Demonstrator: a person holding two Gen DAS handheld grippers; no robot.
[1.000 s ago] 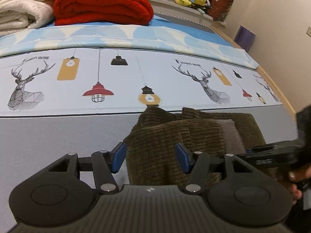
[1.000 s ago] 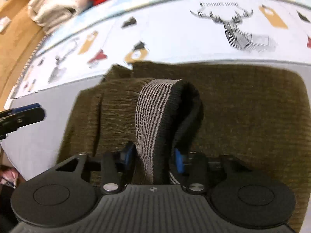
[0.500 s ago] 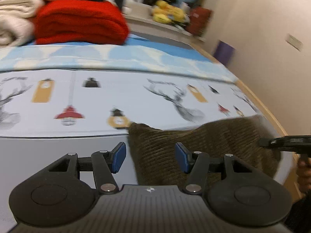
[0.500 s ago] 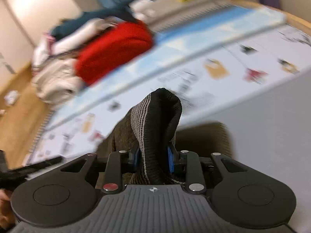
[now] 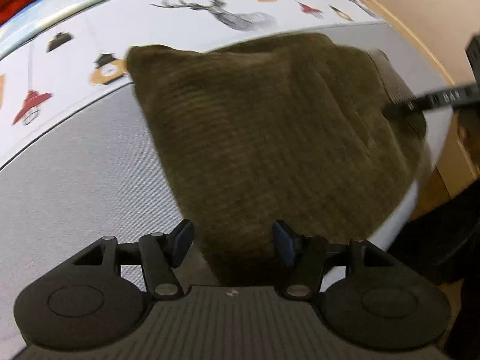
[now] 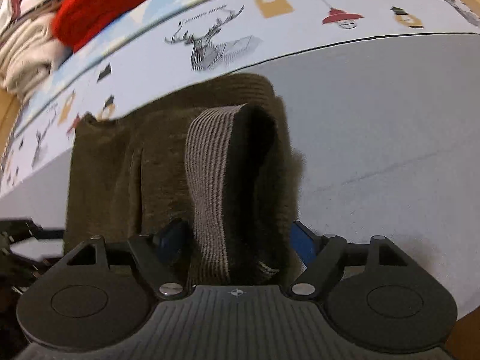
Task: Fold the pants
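Note:
The olive-brown corduroy pants point(image 5: 270, 138) lie folded on the grey part of the bed sheet, near its edge. My left gripper point(image 5: 232, 238) is open, its blue pads either side of the near edge of the pants. The right gripper's finger shows at the far right edge of the pants in the left wrist view point(image 5: 432, 102). In the right wrist view the pants point(image 6: 120, 165) spread ahead and left, and their grey-striped waistband point(image 6: 216, 186) loops up between the fingers. My right gripper point(image 6: 237, 240) has its jaws wide apart around the waistband.
The bed sheet point(image 6: 375, 114) has a grey band and a white band printed with deer and lamps. A red blanket point(image 6: 114, 3) and cream blankets point(image 6: 24, 54) are stacked at the far side. The bed edge and wooden floor point(image 5: 450, 162) are at the right.
The right gripper has lowered the lifted waistband back onto the bed and opened its jaws. The left gripper has tilted down over the pants, still open.

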